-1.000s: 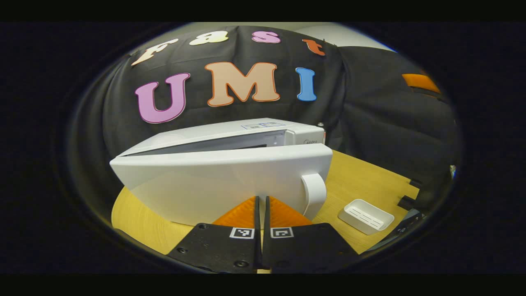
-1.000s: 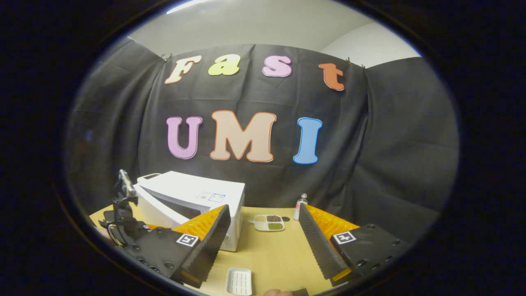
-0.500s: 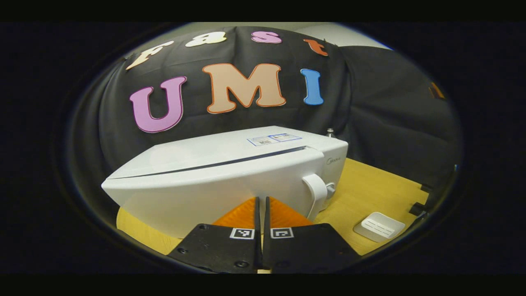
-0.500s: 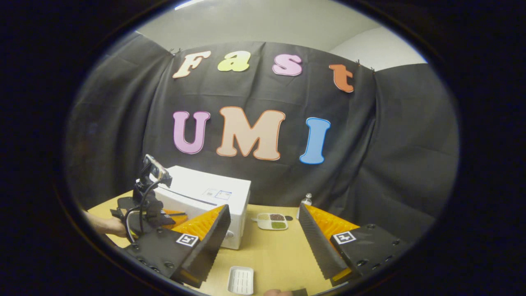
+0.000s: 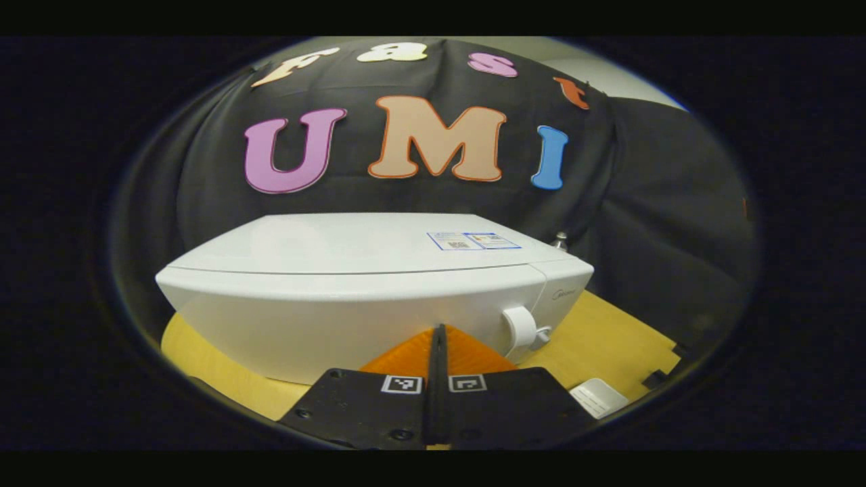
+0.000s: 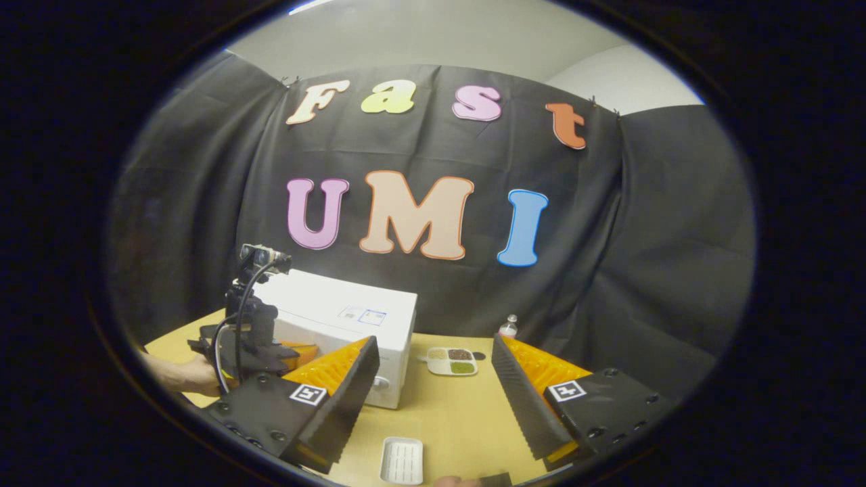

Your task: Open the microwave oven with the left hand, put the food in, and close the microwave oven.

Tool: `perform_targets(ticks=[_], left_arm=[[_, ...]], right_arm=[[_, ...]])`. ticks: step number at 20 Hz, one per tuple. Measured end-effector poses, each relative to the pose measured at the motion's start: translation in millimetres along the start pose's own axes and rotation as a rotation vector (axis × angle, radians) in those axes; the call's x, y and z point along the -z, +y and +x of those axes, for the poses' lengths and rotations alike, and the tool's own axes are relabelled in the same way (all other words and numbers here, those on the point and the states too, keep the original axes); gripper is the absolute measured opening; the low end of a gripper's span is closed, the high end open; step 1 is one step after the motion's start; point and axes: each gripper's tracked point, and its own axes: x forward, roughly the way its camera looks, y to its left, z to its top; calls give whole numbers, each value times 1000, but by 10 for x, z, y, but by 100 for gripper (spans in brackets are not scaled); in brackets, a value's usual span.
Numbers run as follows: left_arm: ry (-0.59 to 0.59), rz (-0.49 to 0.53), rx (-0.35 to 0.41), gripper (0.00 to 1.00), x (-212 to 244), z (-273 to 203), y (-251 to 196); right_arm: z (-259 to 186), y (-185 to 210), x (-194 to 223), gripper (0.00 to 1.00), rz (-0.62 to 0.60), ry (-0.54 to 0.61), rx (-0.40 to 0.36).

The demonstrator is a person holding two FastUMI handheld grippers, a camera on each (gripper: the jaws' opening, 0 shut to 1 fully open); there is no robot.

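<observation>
The jaws of the left gripper (image 5: 438, 333) are seen pressed together with nothing between them, their tips at or touching the front of the microwave oven (image 5: 365, 284). The door (image 5: 338, 321) appears flush with the body, the seam along its top reduced to a thin line, so the closing step is judged to be at its end. To finish it well, the push should be kept square to the door, close to the handle (image 5: 521, 329) side where the latch is likely to sit, and released only once the latch is felt to engage; a push off to the hinge side could slide the oven on the tabletop (image 6: 453, 412). The jaws of the right gripper (image 6: 433, 396) are held wide apart and empty above the tabletop, near an empty white tray (image 6: 402, 460). A divided dish (image 6: 452, 361) of food is seen on the tabletop beside the oven, with a small bottle (image 6: 508, 327) behind it. Whether any food lies inside cannot be told.
</observation>
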Motion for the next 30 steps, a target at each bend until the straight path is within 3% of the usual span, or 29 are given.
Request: perform_targets(ticks=[3, 8, 14, 17, 19, 22, 26, 30], left_arm=[[8, 34, -38, 0, -27, -69, 122], [-40, -7, -57, 0, -226, -520, 108], [-267, 46, -102, 1, -1138, -1314, 117], [-369, 84, -153, 100, -1535, -1789, 161], [-405, 143, -198, 94, -1622, -2051, 197], [-442, 192, -212, 96, -1681, -2287, 78], [-432, 161, -167, 96, -1521, -2485, -149], [-429, 161, -171, 96, -1513, -2507, -139]], right_arm=[[-57, -38, 32, 97, 8, 4, 5], [-107, -35, 125, 97, 37, 12, -6], [-76, 59, 43, 97, 59, -19, -42], [-44, 105, -22, 97, 76, -43, -59], [-25, 125, -59, 97, 82, -53, -69], [17, 141, -132, 97, 83, -70, -78], [38, 128, -196, 97, 78, -86, -80], [39, 78, -215, 97, 74, -96, -74]])
